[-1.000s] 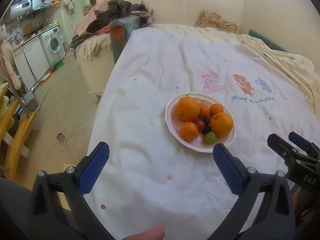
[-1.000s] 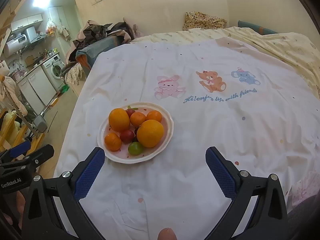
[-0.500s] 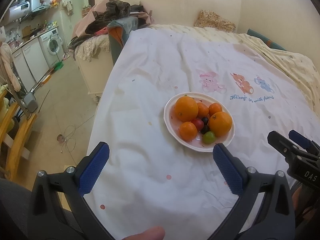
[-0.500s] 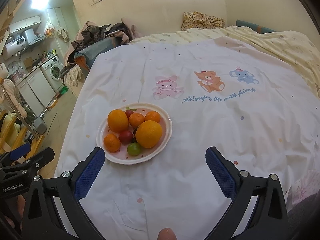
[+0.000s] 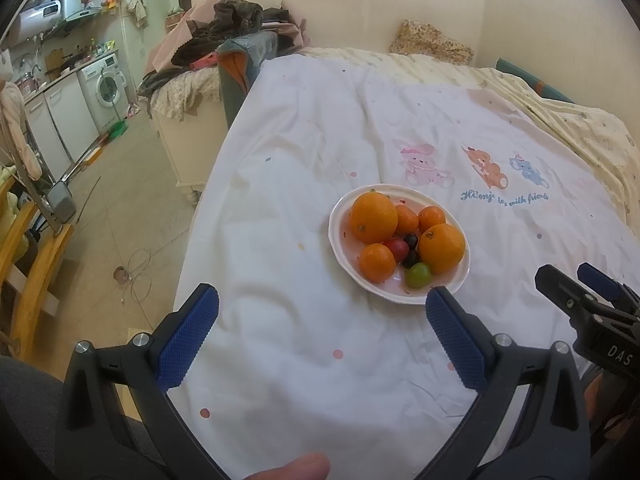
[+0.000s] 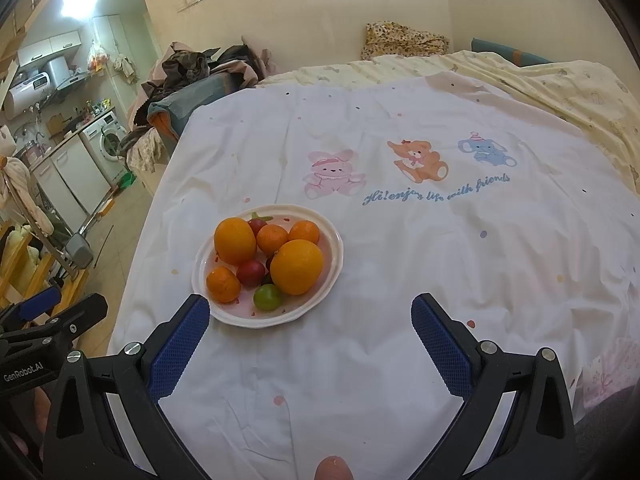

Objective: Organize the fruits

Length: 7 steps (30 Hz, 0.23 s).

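Note:
A white plate sits on a white bedsheet and holds two big oranges, three small tangerines, a red plum, dark grapes and a green fruit. My left gripper is open and empty, hovering near and left of the plate. My right gripper is open and empty, near the plate's right front. Each gripper shows at the other view's edge.
The sheet has printed cartoon animals beyond the plate. The bed's left edge drops to a tiled floor. A pile of clothes lies at the far left. A yellow blanket lies at the far right.
Both views have drifted slightly, with the plate sitting a little higher and nearer the centre line. Both grippers stay open and empty.

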Tool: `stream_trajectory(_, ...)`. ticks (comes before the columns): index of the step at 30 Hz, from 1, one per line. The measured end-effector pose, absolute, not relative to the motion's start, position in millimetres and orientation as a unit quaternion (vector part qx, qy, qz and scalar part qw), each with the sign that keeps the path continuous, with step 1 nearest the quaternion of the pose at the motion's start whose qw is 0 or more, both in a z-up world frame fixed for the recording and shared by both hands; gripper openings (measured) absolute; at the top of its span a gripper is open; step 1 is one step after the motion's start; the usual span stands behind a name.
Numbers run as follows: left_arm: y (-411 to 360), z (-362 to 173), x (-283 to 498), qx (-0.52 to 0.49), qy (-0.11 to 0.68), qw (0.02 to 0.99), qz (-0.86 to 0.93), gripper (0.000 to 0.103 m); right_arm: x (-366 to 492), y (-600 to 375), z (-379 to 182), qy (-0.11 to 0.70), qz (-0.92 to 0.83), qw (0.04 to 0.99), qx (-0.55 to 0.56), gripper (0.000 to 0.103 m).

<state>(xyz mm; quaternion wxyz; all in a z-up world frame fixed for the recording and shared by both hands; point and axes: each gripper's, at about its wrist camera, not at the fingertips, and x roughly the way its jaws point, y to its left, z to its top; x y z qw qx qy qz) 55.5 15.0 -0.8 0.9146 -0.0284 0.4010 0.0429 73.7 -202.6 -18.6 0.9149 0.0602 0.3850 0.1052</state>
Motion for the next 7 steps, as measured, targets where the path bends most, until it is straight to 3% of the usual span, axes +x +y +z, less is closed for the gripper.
stream_trajectory(7,14.3,-1.6,55.3,-0.03,0.401,0.915,0.043,0.102,73.3,-202.5,-18.3,0.384,0.106,0.915,0.061,0.103)
